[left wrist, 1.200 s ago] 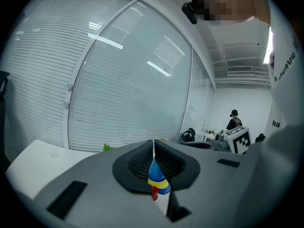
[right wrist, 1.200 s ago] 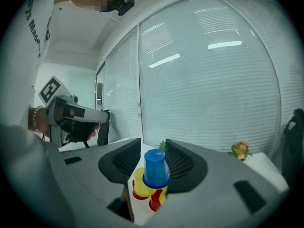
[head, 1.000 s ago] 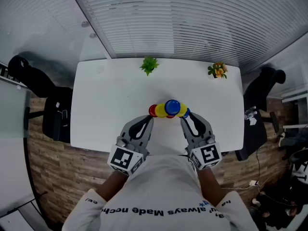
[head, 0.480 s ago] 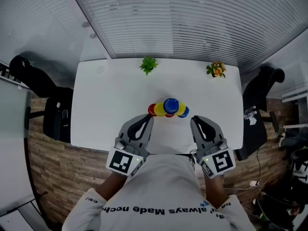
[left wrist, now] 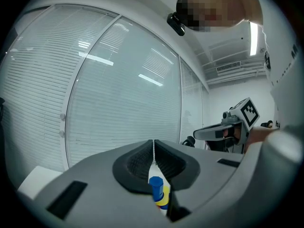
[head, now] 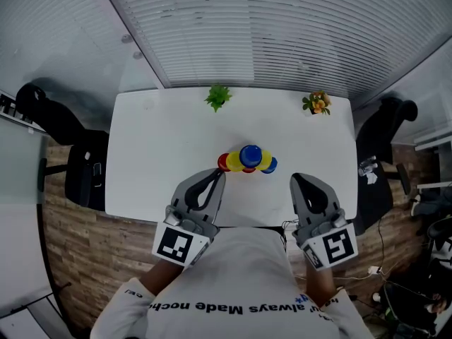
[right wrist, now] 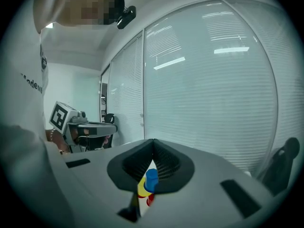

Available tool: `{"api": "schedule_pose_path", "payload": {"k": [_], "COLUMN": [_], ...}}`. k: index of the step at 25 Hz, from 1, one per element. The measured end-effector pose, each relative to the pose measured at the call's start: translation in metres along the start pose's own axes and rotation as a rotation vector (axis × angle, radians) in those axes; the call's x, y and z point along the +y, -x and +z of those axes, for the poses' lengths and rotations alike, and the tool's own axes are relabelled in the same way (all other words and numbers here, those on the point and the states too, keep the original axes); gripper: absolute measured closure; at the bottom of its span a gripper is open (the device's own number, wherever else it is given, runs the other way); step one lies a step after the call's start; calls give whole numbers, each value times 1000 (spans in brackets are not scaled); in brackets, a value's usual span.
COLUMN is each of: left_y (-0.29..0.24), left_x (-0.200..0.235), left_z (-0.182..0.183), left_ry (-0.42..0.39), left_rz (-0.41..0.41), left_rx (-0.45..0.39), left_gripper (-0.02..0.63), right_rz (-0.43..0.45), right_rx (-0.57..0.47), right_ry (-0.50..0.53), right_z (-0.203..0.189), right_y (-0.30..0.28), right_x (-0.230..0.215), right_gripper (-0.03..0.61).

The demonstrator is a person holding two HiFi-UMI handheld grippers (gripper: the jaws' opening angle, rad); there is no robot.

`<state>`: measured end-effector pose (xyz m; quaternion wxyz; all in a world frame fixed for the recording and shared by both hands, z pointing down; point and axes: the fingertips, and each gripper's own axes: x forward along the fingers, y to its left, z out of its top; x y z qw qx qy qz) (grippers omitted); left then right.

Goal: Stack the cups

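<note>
Our left gripper (head: 215, 175) hangs at the near edge of the white table (head: 141, 154), low and to the left of the pile. Its jaws are pressed together on nothing, and its own view shows the cups (left wrist: 157, 192) only through the gap beneath the pads.

The cups (head: 247, 159) stand in one tight cluster near the middle of the table, a little toward us. A red one is at the left, yellow ones are in the middle, and a blue one is at the right. Another blue cup sits on top, so they already lie as a stack.

We judge them light, stiff plastic with smooth, tapering walls that could slide from the pads. A cup is best pinched across its wall, about midway up. A pile like this would topple at a sideways nudge.

Our right gripper (head: 301, 180) is near and to the right, well clear of the cups. Its jaws have just been closing and now meet with nothing between them.

We cannot tell whether the cups hold anything. At the far edge, the left pot holds a green plant (head: 219, 94), and the right pot holds orange flowers (head: 319, 102).
</note>
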<state>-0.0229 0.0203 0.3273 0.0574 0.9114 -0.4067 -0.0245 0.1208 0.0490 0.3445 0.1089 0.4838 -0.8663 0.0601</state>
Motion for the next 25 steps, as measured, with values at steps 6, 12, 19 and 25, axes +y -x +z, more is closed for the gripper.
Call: {"api": "schedule_pose_path", "payload": {"k": [6,12,19,25], "left_y": [-2,-4,-5,-6], "left_x": [-3,-4,-3,0], "left_z": [0,-2,-1,-3], "left_ry": [-4,1,4,11], "left_rz": [-10,-14,-16,-18], "left_rx": [3,5,3,4], "left_gripper": [586,586,586,586], "right_rz": [-7,-9,-10,-9], "right_rx": [-2,4,10,8], "right_ry": [9,12,17,23], "right_z": [0,-1,0,2], "right_y": [2,0,-2,-6], "right_x": [-1,-2,-3,-3], "right_gripper": [572,572,572,572]}}
